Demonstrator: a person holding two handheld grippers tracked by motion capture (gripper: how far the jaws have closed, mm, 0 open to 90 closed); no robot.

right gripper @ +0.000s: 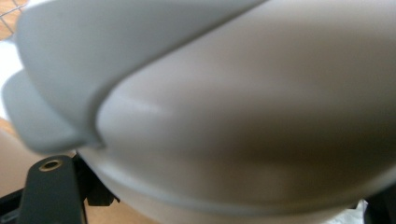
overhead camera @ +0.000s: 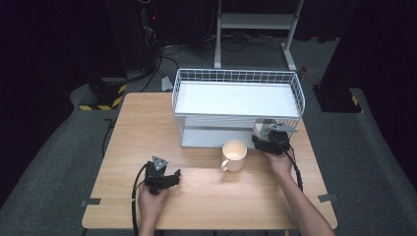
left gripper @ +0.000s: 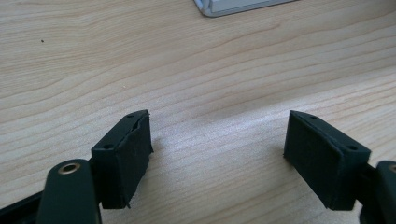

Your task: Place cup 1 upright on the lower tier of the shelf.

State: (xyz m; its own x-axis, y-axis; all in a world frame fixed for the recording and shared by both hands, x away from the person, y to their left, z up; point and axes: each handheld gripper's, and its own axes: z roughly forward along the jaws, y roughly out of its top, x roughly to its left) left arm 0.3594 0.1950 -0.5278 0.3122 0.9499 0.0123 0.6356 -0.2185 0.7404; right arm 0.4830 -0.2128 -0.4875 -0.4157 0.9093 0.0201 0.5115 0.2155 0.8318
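My right gripper (overhead camera: 266, 135) is by the right front corner of the white wire rack (overhead camera: 237, 74), shut on a pale grey dish (overhead camera: 261, 126) that it holds tilted off the table. In the right gripper view the dish (right gripper: 243, 116) is very close and blurred, and one black finger (right gripper: 97, 192) peeks out under its rim. A cream mug (overhead camera: 235, 155) stands upright on the table just left of that gripper, handle toward the person. Near the front left of the table my left gripper (overhead camera: 170, 177) (left gripper: 217, 135) stands open over bare wood, nothing between its jaws.
The rack has a white upper shelf (overhead camera: 236, 98) and a lower shelf, and fills the back middle of the wooden table (overhead camera: 147, 128). Its base corner (left gripper: 233, 7) lies ahead of the left gripper. Dark floor, cables and a stand lie beyond.
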